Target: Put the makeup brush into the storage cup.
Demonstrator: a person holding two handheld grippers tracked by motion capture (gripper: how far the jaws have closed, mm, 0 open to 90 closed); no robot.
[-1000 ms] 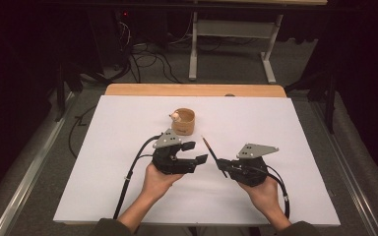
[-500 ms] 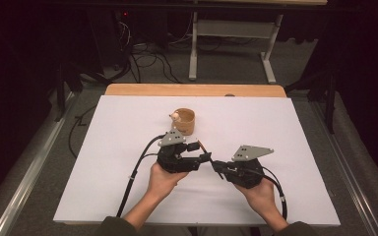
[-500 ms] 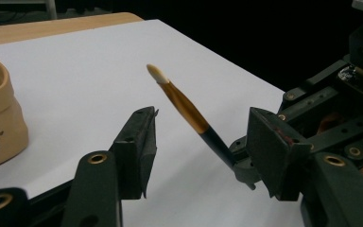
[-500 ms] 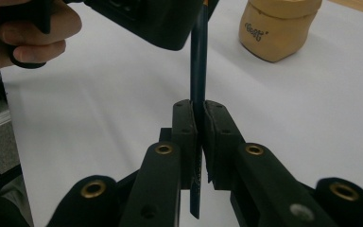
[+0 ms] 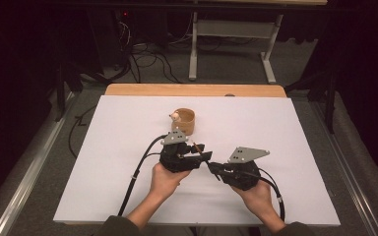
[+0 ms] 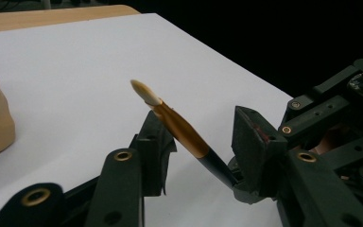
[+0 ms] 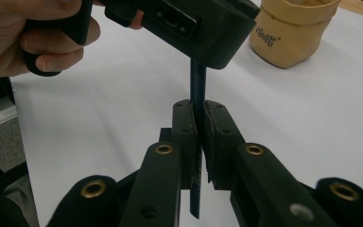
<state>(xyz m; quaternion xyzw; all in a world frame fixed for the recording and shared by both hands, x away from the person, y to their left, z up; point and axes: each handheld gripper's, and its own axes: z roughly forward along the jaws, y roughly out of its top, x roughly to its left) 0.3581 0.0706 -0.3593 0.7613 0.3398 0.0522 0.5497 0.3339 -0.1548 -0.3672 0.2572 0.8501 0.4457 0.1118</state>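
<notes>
A thin brush (image 6: 179, 127) with a black handle, gold ferrule and pale tip sticks up between the jaws of my left gripper (image 6: 201, 127). Those jaws have just been closing around it, and a gap still shows on the right pad's side, so it is open. My right gripper (image 7: 197, 111) is shut on the brush's black handle (image 7: 198, 80) lower down. In the high view the left gripper (image 5: 197, 152) and right gripper (image 5: 214, 167) meet nose to nose at the table's near middle, with the brush (image 5: 195, 146) between them.
A small tan cup (image 5: 184, 120) stands just beyond the left gripper, with a small pale thing at its rim. The white table top (image 5: 300, 128) ends in a wooden strip (image 5: 197, 90) at the far edge. Cables and desk legs lie on the floor beyond.
The two grippers have come together. The brush, held tilted by the right gripper, now sits between the left gripper's jaws, which have narrowed around it.
</notes>
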